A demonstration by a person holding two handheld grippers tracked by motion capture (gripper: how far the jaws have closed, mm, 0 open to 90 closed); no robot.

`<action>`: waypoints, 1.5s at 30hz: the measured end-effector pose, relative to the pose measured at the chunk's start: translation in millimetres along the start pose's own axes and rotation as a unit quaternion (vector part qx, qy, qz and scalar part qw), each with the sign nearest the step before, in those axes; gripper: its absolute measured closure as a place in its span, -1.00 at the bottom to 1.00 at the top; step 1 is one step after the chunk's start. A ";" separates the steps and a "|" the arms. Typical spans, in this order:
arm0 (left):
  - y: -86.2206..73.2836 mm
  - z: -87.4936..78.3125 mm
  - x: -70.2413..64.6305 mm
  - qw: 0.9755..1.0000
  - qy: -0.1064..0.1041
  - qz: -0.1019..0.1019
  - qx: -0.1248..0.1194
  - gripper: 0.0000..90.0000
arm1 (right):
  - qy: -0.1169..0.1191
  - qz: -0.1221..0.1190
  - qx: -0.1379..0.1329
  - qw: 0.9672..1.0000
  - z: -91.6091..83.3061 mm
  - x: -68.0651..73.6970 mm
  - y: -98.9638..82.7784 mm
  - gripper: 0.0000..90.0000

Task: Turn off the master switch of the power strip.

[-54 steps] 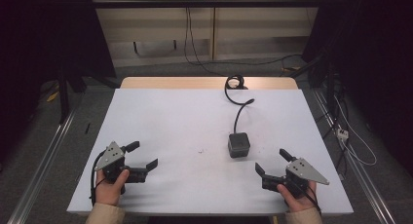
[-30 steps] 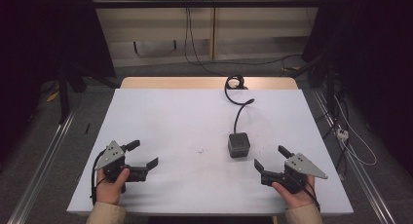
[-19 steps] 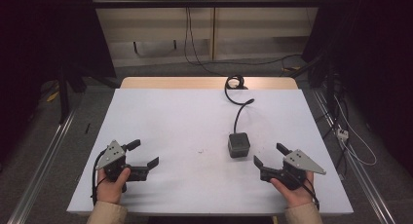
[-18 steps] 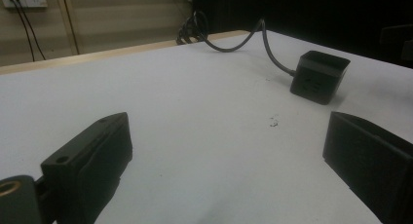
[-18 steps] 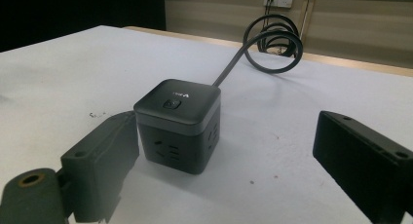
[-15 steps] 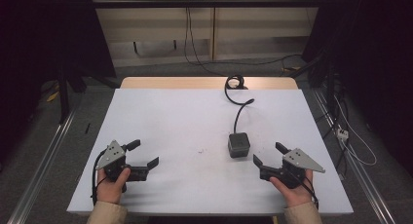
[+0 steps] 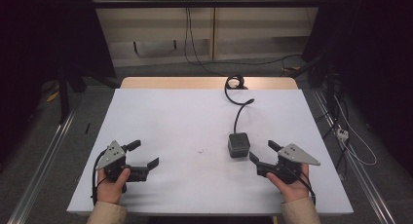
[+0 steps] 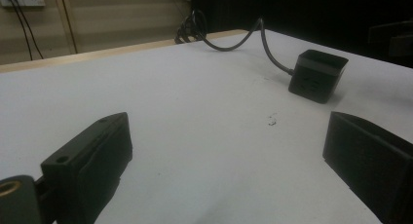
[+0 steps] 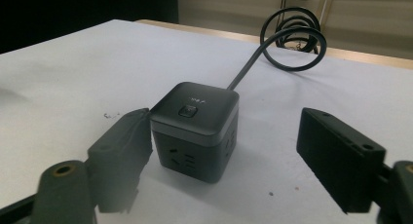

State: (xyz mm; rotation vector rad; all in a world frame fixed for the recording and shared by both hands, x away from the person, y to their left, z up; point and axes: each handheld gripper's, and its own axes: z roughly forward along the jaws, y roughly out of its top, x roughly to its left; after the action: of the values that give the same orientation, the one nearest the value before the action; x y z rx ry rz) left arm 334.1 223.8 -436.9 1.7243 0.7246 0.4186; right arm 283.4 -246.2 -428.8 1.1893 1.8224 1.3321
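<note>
White table (image 7: 195, 121), person seated at the near edge, one gripper in each hand.

Black cube power strip (image 7: 238, 144) sits upright on the table right of centre, button face up (a small push button (image 9: 188, 110) shows on top, socket slots on its sides). Its black cable (image 7: 239, 107) runs away to the far edge and ends in a coil (image 7: 234, 82) there.

Right gripper (image 7: 265, 153): low over the table, just beside the cube on its near right, pointing at it. Jaws have just been closing but stand well apart. In the right gripper view the cube (image 9: 196, 129) lies ahead between them; the left-hand jaw is at or nearly at its corner (contact cannot be told), the other jaw clear of it. Nothing gripped.

Left gripper (image 7: 143, 155): at the near left of the table, well apart from the cube, resting low. Jaws wide, bare tabletop between them in the left gripper view, cube (image 8: 317, 75) far ahead.
</note>
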 end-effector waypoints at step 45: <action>-0.2 -0.5 -0.9 1.000 -0.002 0.003 -0.003 -0.92 | 0.045 0.031 0.035 0.998 25.0 2.3 19.3 0.47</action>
State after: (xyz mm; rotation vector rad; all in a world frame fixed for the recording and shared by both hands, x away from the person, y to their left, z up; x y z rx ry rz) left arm 333.1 223.6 -436.9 1.7218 0.7147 0.4200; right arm 309.7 -231.6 -418.8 1.2492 1.9231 1.3862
